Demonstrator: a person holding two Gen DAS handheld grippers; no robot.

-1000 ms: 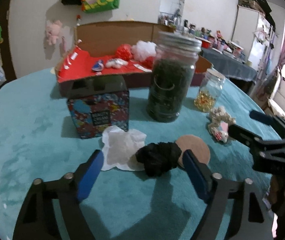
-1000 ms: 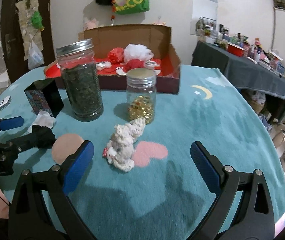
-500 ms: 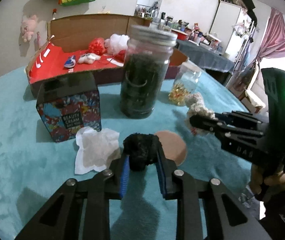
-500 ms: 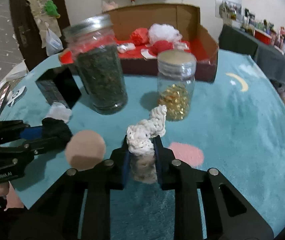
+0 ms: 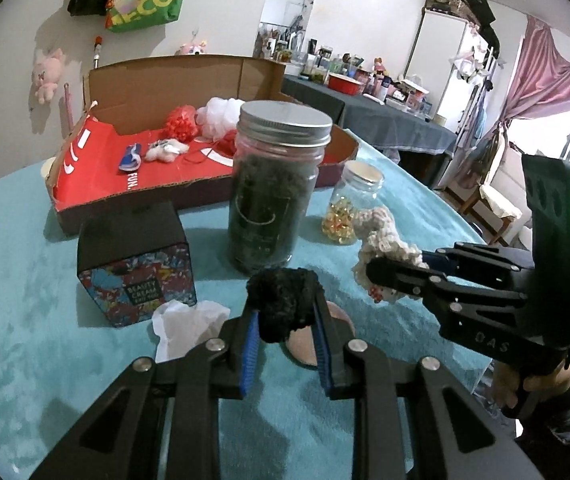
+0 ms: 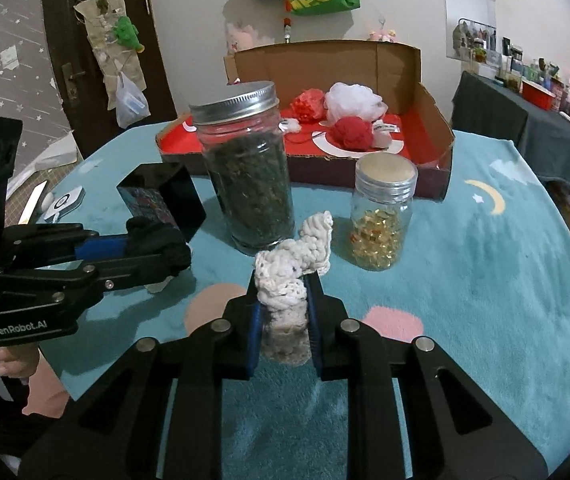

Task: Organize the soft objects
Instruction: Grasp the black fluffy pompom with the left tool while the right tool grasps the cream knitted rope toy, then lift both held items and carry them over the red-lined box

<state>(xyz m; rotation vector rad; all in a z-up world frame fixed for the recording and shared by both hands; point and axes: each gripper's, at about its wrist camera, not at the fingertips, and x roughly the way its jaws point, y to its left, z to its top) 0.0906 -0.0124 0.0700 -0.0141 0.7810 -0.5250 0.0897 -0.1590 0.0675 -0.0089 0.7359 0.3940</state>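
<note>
My left gripper (image 5: 285,320) is shut on a black fuzzy ball (image 5: 283,300), held just above the teal cloth. My right gripper (image 6: 281,300) is shut on a white crocheted piece (image 6: 297,260), also lifted off the table. Each gripper shows in the other's view: the right gripper (image 5: 369,272) with the white crocheted piece (image 5: 381,236), the left gripper (image 6: 181,256) with the black ball (image 6: 157,240). Behind stands an open cardboard box with a red floor (image 5: 97,184), holding a white puff (image 6: 355,98), red balls and small soft things.
A tall jar of dark leaves (image 5: 277,192) and a small jar of yellow capsules (image 5: 351,204) stand between the grippers and the cardboard box (image 6: 437,120). A patterned small box (image 5: 137,264), a crumpled white tissue (image 5: 189,324) and a pink round patch (image 6: 213,304) lie near the left gripper.
Both grippers went from open to shut, the left on the black ball, the right on the white crocheted piece. Both things have since come up off the cloth.
</note>
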